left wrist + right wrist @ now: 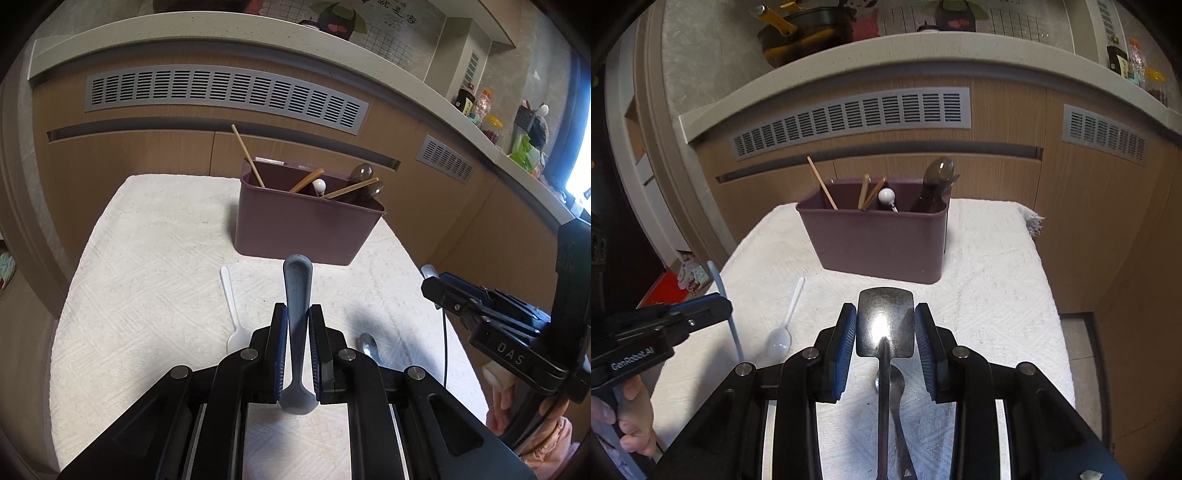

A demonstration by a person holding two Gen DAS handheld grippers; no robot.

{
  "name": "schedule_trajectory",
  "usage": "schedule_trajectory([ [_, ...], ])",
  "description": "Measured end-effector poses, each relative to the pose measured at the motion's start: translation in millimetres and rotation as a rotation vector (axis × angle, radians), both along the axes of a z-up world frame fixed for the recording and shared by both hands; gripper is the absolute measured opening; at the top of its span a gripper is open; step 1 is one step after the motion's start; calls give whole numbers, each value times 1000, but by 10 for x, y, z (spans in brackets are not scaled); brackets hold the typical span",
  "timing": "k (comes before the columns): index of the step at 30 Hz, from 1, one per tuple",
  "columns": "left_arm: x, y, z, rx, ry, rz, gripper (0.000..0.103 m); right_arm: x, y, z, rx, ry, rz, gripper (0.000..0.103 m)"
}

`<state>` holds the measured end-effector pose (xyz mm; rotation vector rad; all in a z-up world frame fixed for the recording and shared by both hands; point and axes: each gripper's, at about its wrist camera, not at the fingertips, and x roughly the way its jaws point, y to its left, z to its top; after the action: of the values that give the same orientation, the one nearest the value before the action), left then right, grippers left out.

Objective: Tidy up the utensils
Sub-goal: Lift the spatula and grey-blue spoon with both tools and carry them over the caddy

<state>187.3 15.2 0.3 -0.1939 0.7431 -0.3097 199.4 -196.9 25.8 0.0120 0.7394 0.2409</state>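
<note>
My left gripper (297, 314) is shut on a grey-blue spoon (297, 284), handle pointing forward, held above the white cloth. My right gripper (885, 320) is shut on a flat metal spatula head (885, 321); it also shows at the right of the left wrist view (448, 295). A maroon utensil caddy (306, 221) stands ahead, holding chopsticks (247, 155), a white-knobbed utensil (318, 184) and dark spoons (364, 173). It shows in the right wrist view too (879, 243). A white plastic spoon (232, 314) and a metal spoon (368, 345) lie on the cloth.
The white textured cloth (147, 277) covers a small table in front of wooden cabinets with grey vents (221, 92). A counter above holds bottles and jars (480, 107). In the right wrist view the metal spoon (895, 384) lies under the spatula.
</note>
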Motion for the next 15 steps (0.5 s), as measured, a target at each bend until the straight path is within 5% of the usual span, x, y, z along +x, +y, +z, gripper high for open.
schedule_trajectory([
  [15,-33,-43,149,20,-36,-10,12,-47,41,74,9,-29,23,29],
])
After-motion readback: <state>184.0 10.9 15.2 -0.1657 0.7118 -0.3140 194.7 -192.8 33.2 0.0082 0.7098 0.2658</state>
